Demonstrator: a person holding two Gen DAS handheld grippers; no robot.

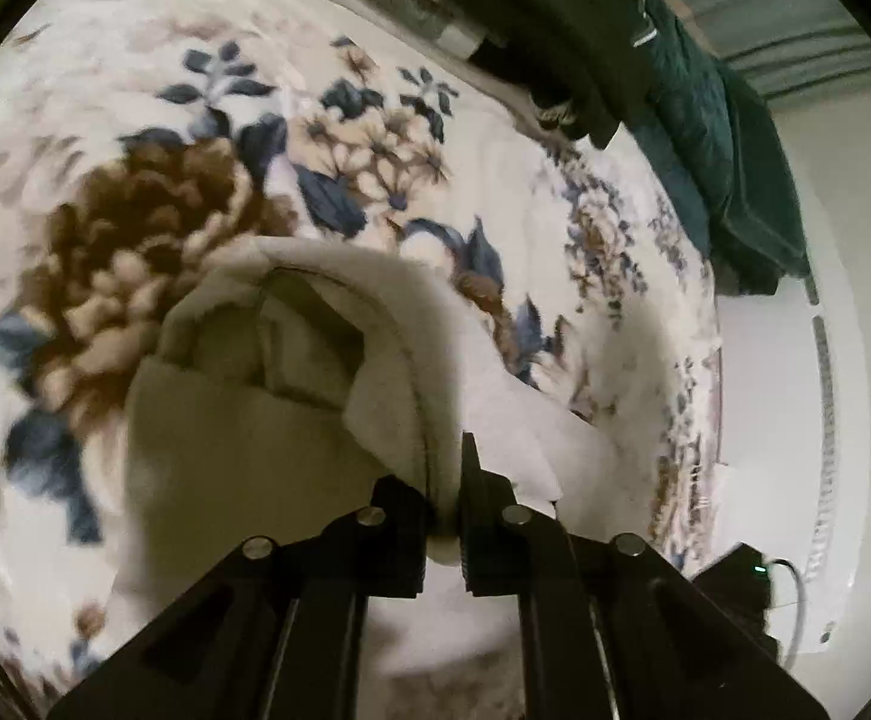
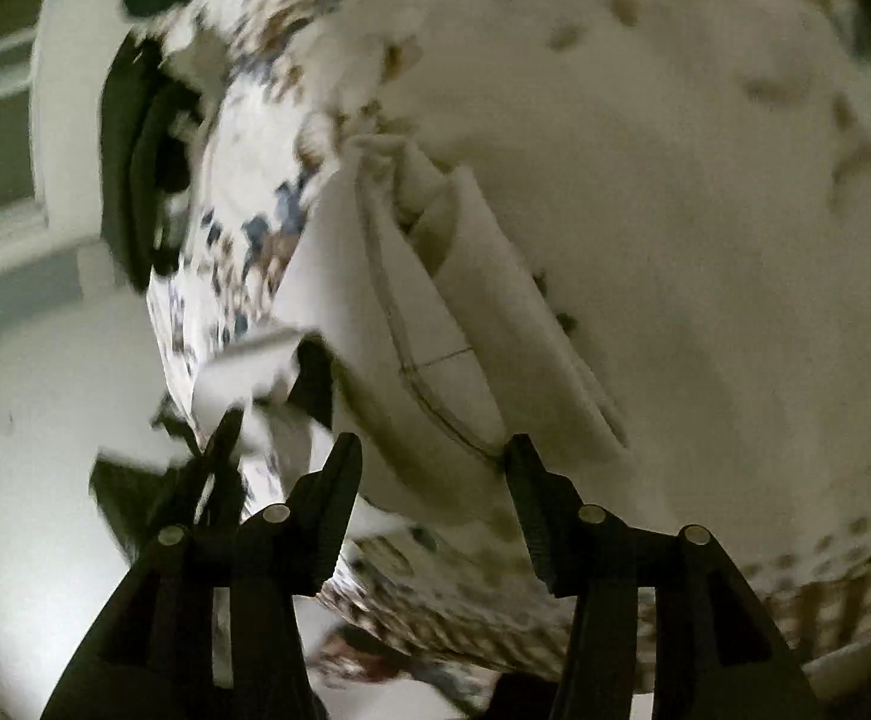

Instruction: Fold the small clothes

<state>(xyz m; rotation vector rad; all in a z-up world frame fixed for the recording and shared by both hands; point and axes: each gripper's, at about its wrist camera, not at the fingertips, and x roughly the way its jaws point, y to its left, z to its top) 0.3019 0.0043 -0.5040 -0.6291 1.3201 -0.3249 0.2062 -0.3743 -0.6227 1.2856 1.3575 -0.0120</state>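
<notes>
One white garment (image 1: 291,420): my left hand-held gripper (image 1: 444,480) is clamped on its hem. My right hand-held gripper (image 2: 429,462) is spread apart, garment just ahead. One floral blanket (image 1: 135,120) underneath, one green cloth (image 1: 717,138) beyond.

The left hand-held gripper (image 1: 442,516) is pinched nearly closed, while the right hand-held gripper (image 2: 429,474), somewhat blurred, looks spread wide.

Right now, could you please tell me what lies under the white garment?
The floral blanket spreads beneath and around the white garment, which the left tool pinches at its edge. Whatever lies directly below the folds is covered.
</notes>
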